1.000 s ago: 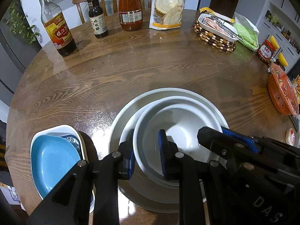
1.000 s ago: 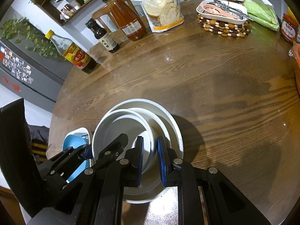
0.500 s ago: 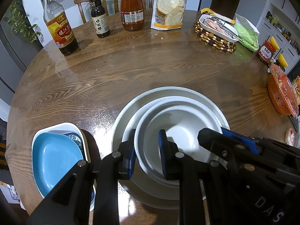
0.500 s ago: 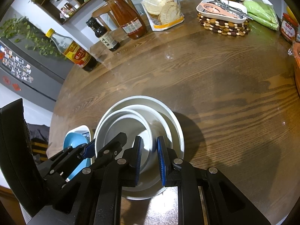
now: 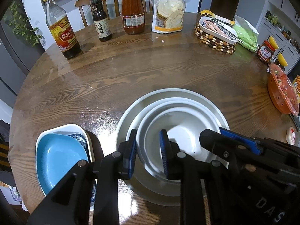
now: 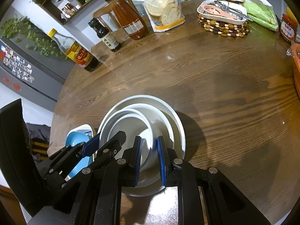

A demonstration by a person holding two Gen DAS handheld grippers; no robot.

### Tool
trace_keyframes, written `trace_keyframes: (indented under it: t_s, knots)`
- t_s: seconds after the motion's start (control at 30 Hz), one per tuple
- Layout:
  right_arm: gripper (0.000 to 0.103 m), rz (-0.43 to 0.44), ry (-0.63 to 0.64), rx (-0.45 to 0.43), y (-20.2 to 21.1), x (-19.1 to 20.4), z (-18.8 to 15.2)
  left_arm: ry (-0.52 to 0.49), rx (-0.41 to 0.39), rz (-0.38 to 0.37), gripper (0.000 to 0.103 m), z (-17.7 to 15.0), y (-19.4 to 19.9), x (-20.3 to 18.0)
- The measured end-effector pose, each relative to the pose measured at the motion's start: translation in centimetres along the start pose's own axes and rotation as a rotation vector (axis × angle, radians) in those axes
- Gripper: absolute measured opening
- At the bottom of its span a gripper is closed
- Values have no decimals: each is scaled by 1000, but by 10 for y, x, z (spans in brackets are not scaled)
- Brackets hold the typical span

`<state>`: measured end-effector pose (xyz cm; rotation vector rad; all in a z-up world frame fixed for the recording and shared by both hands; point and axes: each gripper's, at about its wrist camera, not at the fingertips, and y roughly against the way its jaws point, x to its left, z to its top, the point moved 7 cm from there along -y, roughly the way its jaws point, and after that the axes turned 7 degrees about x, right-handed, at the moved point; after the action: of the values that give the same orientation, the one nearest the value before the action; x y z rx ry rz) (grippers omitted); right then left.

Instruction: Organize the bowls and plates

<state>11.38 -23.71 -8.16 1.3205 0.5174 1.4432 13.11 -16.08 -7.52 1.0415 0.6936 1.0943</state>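
White glossy round bowls (image 5: 180, 131) nested on grained wood table (image 5: 150, 71), rims straddled by both narrowly parted grippers.

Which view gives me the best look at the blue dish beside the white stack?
The left wrist view. There the blue dish fills the lower left corner, lying in a white dish with a blue pattern, only its near edge hidden by the left hand-held gripper. The right wrist view shows just a sliver behind that gripper.
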Motion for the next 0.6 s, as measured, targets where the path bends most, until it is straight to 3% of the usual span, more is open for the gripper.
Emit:
trace_keyframes:
  t_s: [0.6]
  knots:
    - [20, -1, 9, -19, 13, 3, -5, -8, -25, 4, 23, -1, 11, 0]
